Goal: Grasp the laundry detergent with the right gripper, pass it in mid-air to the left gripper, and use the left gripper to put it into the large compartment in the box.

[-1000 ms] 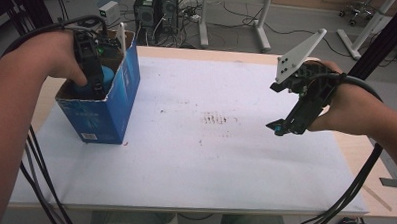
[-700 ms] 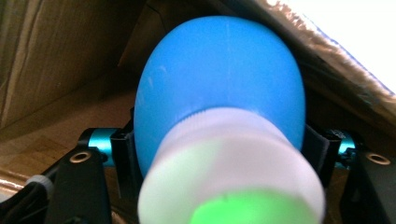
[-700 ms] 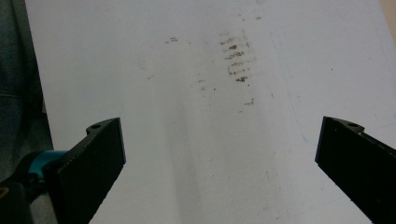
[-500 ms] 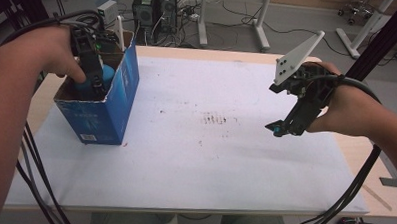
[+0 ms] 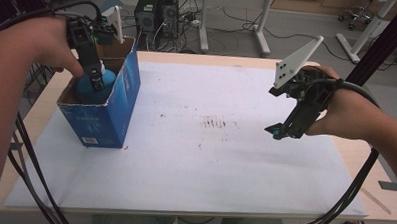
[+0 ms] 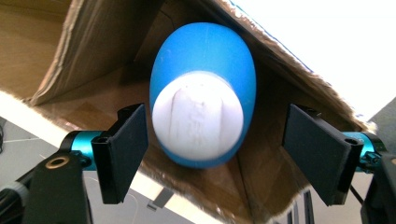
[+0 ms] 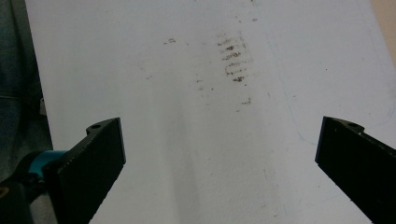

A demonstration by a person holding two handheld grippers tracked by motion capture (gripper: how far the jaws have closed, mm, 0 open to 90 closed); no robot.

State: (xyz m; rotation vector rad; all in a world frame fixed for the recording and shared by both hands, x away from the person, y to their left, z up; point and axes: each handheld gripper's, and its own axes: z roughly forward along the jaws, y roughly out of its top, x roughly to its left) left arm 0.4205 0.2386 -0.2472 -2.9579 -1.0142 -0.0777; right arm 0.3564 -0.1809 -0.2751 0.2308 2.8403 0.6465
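Object: a blue egg-shaped thing, the egg point(image 6: 203, 107), smooth and glossy, with a flat white round end facing the left gripper view's camera; faint grey scuffs mark the white face.
Egg's place: inside the box point(image 5: 111, 112), at the upper left of the high view, its blue top point(image 5: 93, 85) showing above the rim.
Box: open-topped cardboard, blue printed outside, raw brown inside, with frayed, torn edges along the flaps.
Left gripper point(image 5: 96, 80): pointing down into the box; released, with the jaws either side of the egg and a clear gap on both sides in the left gripper view point(image 6: 219, 158). The jaws have just been opening.
Pads point(image 6: 128, 140): flat, matte black rectangles on turquoise metal pins.
Right gripper point(image 5: 279, 131): held above the sheet at the right of the high view, jaws spread wide with nothing between them point(image 7: 219, 163); a grey three-cornered plate sits on top.
Sheet point(image 5: 214, 176): white paper over the wooden table point(image 5: 374, 196), smudged with small dark marks near the centre.
Change: a second ago the left gripper sat lower in the box, clenched on the egg; now it is higher and has let go. The right gripper has not moved.
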